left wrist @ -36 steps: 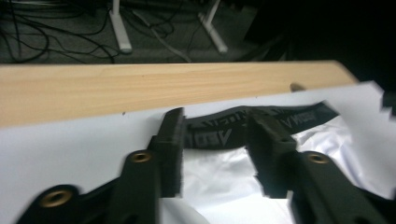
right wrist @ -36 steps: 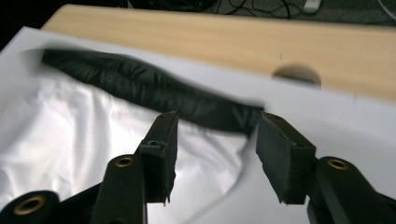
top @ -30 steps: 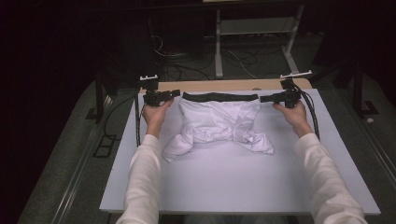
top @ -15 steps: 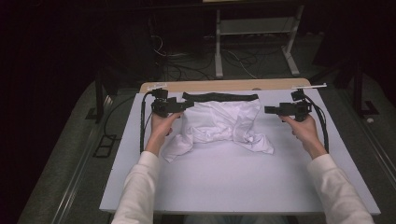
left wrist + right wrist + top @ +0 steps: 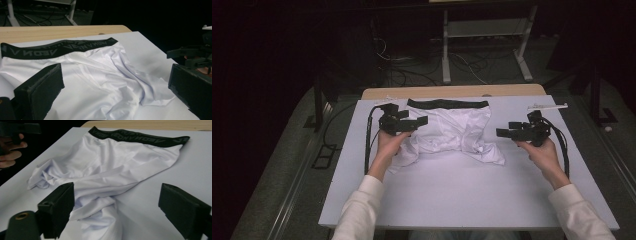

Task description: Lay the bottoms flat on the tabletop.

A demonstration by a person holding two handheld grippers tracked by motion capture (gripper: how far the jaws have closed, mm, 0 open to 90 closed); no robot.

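Both my grippers, left gripper (image 5: 421, 120) and right gripper (image 5: 500, 132), hang wide apart and empty beside the white shorts (image 5: 452, 131), limp thin cloth I'd pinch by the firmer black waistband (image 5: 447, 103).

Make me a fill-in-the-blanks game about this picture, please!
1. The crumpled white fabric shorts have a waistband coloured ____.
2. The shorts lie on a flat board coloured ____.
3. The left tongs and right tongs both have their jaws ____.
4. Each pair of tongs is holding ____.

Missing words: black; white; open; nothing
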